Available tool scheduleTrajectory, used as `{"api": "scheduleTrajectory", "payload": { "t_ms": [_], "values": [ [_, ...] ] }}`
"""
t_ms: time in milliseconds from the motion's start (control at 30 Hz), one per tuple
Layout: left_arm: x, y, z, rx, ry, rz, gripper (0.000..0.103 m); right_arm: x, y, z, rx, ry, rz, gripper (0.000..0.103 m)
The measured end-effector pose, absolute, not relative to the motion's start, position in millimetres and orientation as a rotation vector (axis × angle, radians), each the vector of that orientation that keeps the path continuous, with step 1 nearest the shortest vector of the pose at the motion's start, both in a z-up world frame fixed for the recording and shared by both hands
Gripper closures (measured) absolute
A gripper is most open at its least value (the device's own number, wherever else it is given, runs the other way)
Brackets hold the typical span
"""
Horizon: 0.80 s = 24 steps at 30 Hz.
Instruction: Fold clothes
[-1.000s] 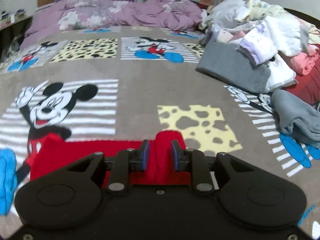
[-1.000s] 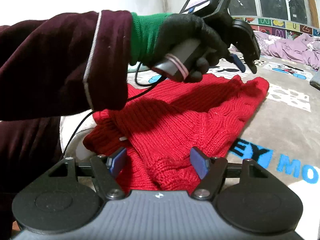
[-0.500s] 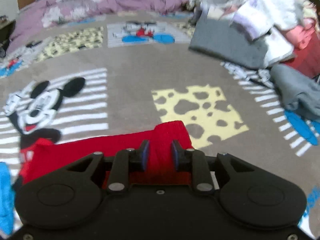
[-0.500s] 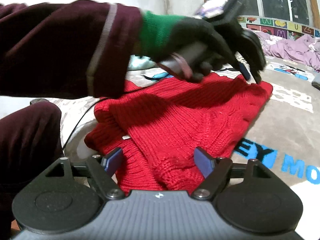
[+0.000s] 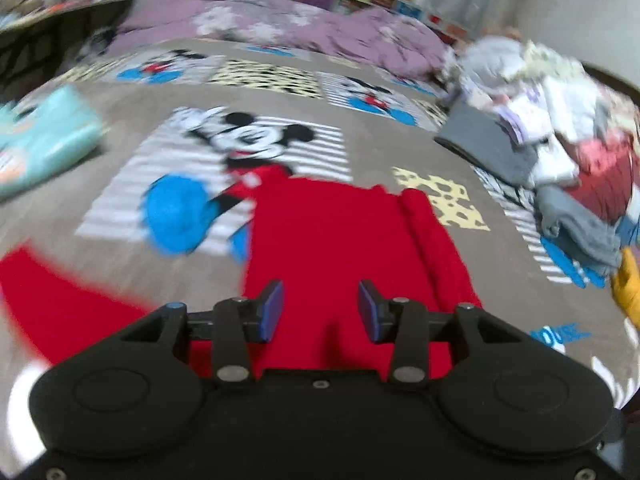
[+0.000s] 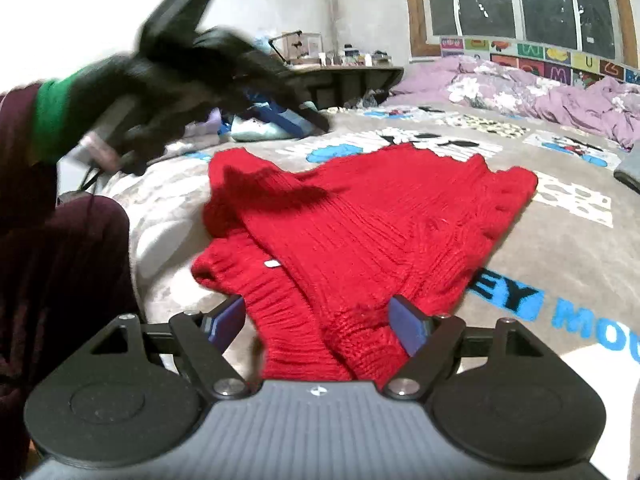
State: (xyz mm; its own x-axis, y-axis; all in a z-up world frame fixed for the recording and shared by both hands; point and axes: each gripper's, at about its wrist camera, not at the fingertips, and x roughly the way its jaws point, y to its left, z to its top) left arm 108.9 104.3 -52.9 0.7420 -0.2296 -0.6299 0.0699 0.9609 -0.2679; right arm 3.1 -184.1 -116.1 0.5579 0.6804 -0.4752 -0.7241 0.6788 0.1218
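Plainly, the red knitted sweater [image 6: 360, 232] is spread flat on the cartoon-mouse blanket [image 6: 560, 248], and everything else can be placed from it. At its near edge the right gripper [image 6: 318, 320] is held with its jaws spread wide; the ribbed collar end lies between the blue pads [image 6: 404, 322], but no pinch on the knit is seen. Above the sweater's left side the left gripper [image 5: 320, 310] is carried in a black-gloved hand [image 6: 176, 92], blurred by motion. Its jaws have just been opening and are parted, with red fabric seen beneath and between them but not clamped. A folded strip of the sweater [image 5: 432, 240] is seen along its right edge in the left wrist view. Beyond the sweater, to its right, a pile of unfolded clothes [image 5: 552, 120] is heaped on the blanket, with a grey garment [image 5: 576, 224] at the pile's near foot. Behind the sweater a purple duvet [image 6: 520, 84] is bunched under the window [image 6: 520, 0].
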Motion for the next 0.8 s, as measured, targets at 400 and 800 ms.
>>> {"api": "scheduleTrajectory", "payload": {
  "t_ms": [400, 800],
  "values": [
    [45.6, 135.7, -71.3, -0.498, 0.771, -0.124, 0.061, -22.5, -182.8, -117.3, -0.1, 0.549, 0.871, 0.023],
    [43.7, 142.9, -87.5, -0.592, 0.778, -0.052, 0.061, -28.0, -210.0, -94.1, -0.021, 0.434, 0.827, 0.028]
  ]
}}
